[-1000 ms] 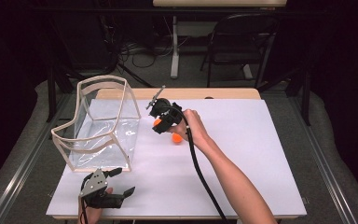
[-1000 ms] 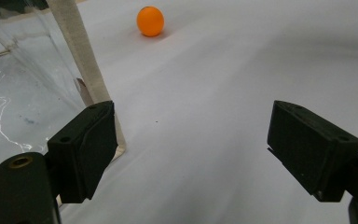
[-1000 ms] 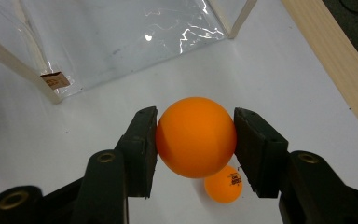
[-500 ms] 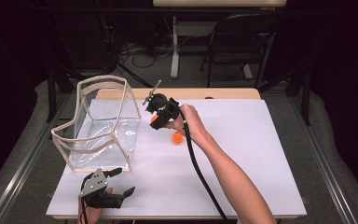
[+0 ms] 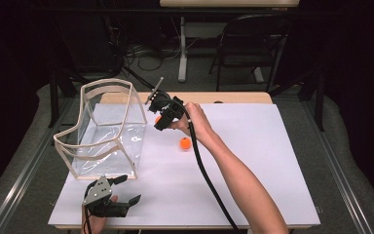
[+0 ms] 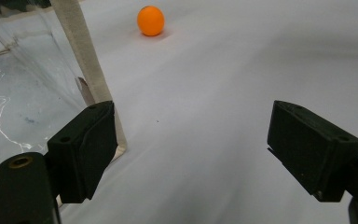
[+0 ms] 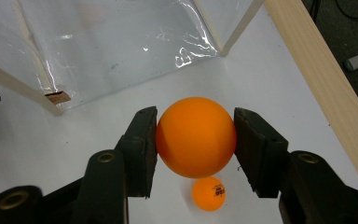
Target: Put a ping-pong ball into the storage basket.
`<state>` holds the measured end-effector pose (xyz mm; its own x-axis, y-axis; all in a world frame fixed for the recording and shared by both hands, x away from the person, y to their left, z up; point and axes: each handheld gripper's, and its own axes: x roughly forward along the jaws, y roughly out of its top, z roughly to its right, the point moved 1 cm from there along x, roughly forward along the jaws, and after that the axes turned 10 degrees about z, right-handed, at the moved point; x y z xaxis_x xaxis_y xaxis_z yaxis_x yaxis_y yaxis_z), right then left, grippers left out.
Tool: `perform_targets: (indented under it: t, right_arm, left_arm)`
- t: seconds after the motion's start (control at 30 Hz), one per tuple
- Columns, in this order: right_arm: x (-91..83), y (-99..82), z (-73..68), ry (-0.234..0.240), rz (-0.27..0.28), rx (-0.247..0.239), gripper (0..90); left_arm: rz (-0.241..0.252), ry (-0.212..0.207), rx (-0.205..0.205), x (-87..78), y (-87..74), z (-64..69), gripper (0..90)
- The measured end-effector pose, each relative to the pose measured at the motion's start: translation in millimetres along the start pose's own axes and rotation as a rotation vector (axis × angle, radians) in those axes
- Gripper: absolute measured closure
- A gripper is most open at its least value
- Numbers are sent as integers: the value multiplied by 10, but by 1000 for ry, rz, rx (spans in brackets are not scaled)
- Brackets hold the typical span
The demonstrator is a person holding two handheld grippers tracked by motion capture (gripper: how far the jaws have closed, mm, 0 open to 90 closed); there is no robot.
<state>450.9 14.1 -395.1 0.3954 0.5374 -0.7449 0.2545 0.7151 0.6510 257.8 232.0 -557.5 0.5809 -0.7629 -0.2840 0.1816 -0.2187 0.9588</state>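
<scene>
While the right gripper [image 7: 196,140] pinched an orange ball [image 7: 196,136] between its two black pads, the ball sat in the centre of the right gripper view, clamped at its widest line with one pad on each side. In the high view that gripper [image 5: 161,117] hung just left of centre, close beside the right wall of the clear bag [image 5: 102,129], which stood open-topped on its pale frame at the left of the frame. The ball looked like a table-tennis ball: judged light, hollow and thin-shelled, with a smooth skin that would slide out of a grip placed off its middle. A hold across the full diameter, as seen here, appeared the correct one; harder squeezing would risk denting the shell. A second orange ball [image 5: 185,143] lay on the white table [image 5: 253,161] a little below and right of the held one, and showed small and low in the right gripper view [image 7: 208,193], beneath the held ball. The right forearm entered from the lower right of the high view and ran diagonally up to the hand, which was raised off the table with the jaws pointing toward the bag. The left gripper [image 5: 126,190] rested at the lower left, near the bag's front corner, its jaws spread wide with nothing between them; its own view showed the bare table and the loose ball in the upper left.
</scene>
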Motion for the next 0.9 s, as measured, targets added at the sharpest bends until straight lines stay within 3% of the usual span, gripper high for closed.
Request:
perform_targets:
  t: [0.9]
  right_arm:
    - [-77, 227, 83, -17, -4, 3, 511]
  left_arm:
    - [5, -3, 2, -3, 3, -4, 160]
